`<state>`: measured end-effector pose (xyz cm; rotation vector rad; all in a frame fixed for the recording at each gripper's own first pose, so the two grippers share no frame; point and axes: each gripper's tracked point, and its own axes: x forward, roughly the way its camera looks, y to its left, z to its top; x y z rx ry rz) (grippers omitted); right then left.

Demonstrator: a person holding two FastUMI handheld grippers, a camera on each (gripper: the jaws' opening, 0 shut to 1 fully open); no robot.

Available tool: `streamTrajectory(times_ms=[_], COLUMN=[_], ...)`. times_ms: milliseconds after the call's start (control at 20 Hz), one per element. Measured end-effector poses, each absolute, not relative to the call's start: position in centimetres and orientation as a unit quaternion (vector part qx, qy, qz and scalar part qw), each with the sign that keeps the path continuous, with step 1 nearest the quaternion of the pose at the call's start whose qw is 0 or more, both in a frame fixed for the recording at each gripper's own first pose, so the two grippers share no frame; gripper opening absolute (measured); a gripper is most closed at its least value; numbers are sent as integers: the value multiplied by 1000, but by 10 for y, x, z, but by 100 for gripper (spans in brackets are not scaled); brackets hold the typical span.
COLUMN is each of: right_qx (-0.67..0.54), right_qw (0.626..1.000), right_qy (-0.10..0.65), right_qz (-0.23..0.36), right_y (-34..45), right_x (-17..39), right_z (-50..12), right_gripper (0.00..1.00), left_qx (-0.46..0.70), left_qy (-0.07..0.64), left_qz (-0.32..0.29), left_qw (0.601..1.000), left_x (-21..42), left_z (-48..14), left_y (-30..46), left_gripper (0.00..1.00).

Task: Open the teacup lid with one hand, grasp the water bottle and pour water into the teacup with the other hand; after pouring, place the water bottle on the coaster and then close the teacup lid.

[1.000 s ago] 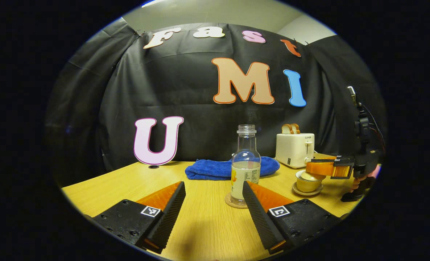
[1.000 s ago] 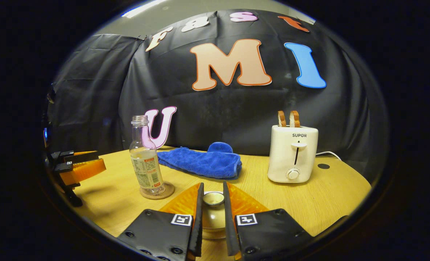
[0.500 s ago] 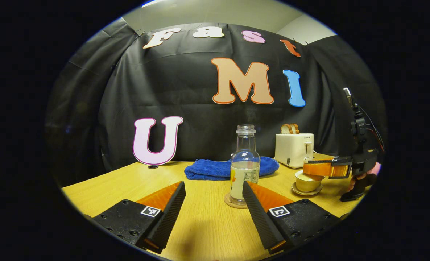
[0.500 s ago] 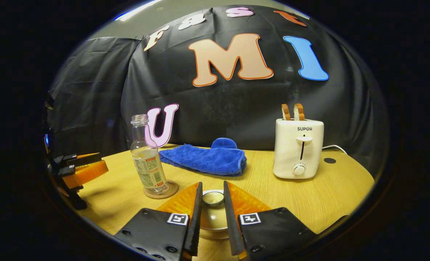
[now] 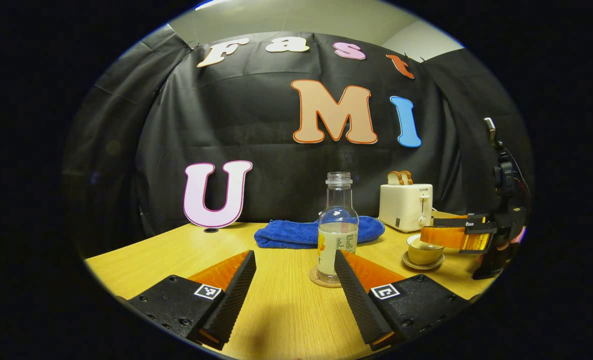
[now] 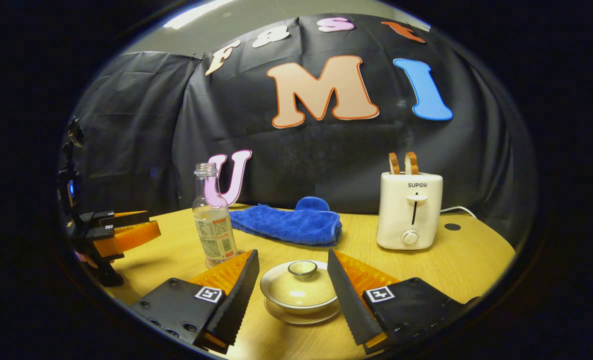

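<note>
**Lid back on cup, bottle on coaster: task looks finished**

Judging from how things lie, every step seems done. The water bottle (image 5: pixel 338 227) stands upright on the coaster (image 5: pixel 324 278), uncapped, partly filled. The teacup (image 6: pixel 299 292) sits on its saucer (image 6: pixel 304 316) with the lid (image 6: pixel 301 281) seated on top. Nothing left that I can see except backing the hands off.

Right gripper (image 6: pixel 290 287): released, jaws spread either side of the cup, not touching the lid. In the left gripper view it hangs just beside the cup.

Left gripper (image 5: pixel 295 282): released, holding nothing, bottle ahead near its right finger, no contact seen.

Surface: light wooden table (image 5: pixel 286 320), bare in front. Behind: blue towel (image 6: pixel 289 224), white toaster (image 6: pixel 409 210) with two bread slices (image 6: pixel 400 163) up, cord trailing off. Black cloth wall behind, pale ceiling above.
</note>
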<state>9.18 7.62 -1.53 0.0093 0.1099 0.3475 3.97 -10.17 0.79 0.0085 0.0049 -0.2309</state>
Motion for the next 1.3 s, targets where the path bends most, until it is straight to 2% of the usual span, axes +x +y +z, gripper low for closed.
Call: streamTrajectory(times_ms=[100,150,250,300,350,500,600,850,900,950,1000,1050,1300], right_qx=[2,5,5,6,6,4,3,-1,-1,-2,-3,-3,-4], right_qw=[985,986,989,990,991,995,998,1000,999,999,998,997,997], right_qy=[36,27,8,11,9,8,5,0,0,-1,-2,-3,-3], right_qz=[167,163,150,143,133,99,67,-18,-34,-49,-63,-72,-83], right_y=[71,68,59,54,48,31,15,-25,-32,-39,-44,-47,-50], right_x=[81,75,65,59,55,41,32,10,8,5,3,2,0], right_z=[-10,-7,1,-2,-2,0,2,4,5,5,6,5,5], right_gripper=[91,85,88,90,87,88,90,88,90,85,88,85,88], left_qx=[4,4,4,4,4,4,6,6,6,7,7,7,7], left_qy=[2,2,2,2,2,3,4,2,3,3,3,3,2], left_qz=[-115,-115,-115,-115,-115,-102,-89,-65,-56,-45,-36,-28,-23], left_qw=[993,993,993,993,993,995,996,998,998,999,999,1000,1000], left_x=[40,40,40,40,39,39,36,24,22,21,19,19,17], left_z=[8,8,8,8,8,8,7,8,8,8,8,8,8], left_y=[-103,-103,-102,-102,-102,-96,-91,-79,-75,-72,-67,-65,-64], left_gripper=[92,92,92,92,92,92,92,92,92,92,92,92,92])
